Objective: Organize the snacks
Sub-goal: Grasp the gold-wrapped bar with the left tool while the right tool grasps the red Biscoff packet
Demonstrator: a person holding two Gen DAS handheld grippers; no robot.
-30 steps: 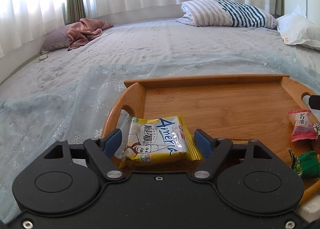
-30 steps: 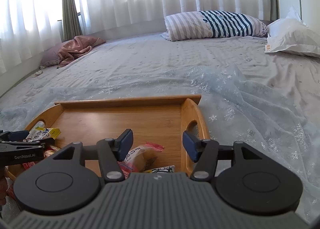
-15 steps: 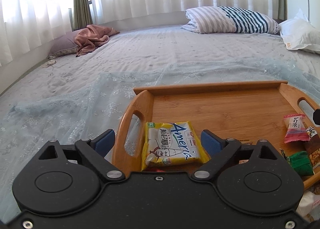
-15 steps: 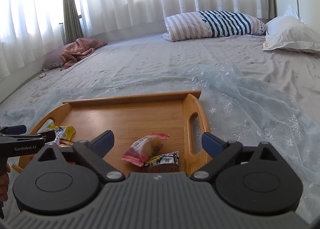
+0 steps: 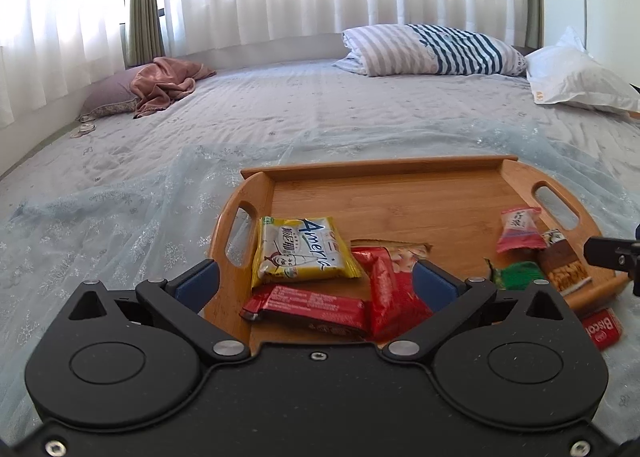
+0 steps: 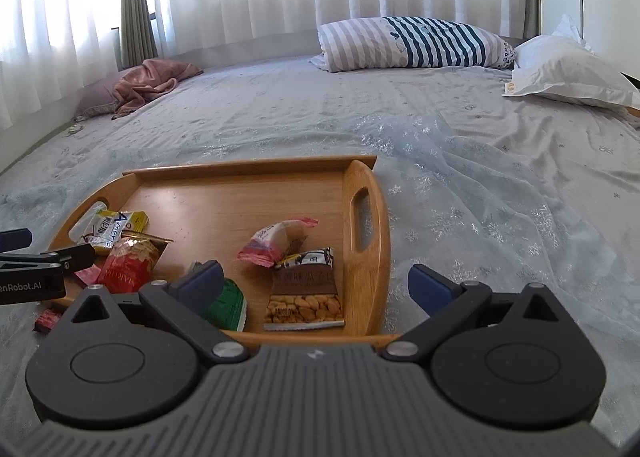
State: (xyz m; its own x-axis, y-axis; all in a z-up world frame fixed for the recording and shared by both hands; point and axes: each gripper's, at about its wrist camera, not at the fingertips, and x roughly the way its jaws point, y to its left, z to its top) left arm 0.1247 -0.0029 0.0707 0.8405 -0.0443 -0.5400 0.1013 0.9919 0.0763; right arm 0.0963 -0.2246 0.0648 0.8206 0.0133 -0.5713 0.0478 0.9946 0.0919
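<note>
A wooden tray [image 5: 372,169] lies on the bed, also seen in the right wrist view [image 6: 248,168]. On it lie a yellow packet [image 5: 298,249], a red bar [image 5: 308,307], a red packet [image 5: 390,293], a pink packet [image 6: 276,239], a green packet [image 6: 226,303] and a brown nut packet [image 6: 306,289]. My left gripper [image 5: 316,281] hovers over the tray's near left corner, its jaws opening, gripping nothing. My right gripper [image 6: 318,283] stands open over the tray's near right corner, pads clear of every snack.
A red biscuit pack [image 5: 602,327] lies off the tray on the pale lace cover [image 6: 480,217]. At the far side of the bed lie a striped pillow [image 5: 432,49], a white pillow [image 5: 576,77] and a crumpled pink cloth [image 5: 164,83]. Curtains hang behind.
Both grippers' jaws have widened and both have drawn back from the tray. The yellow and pink packets now lie free on it, and more snacks show at its near edge.
</note>
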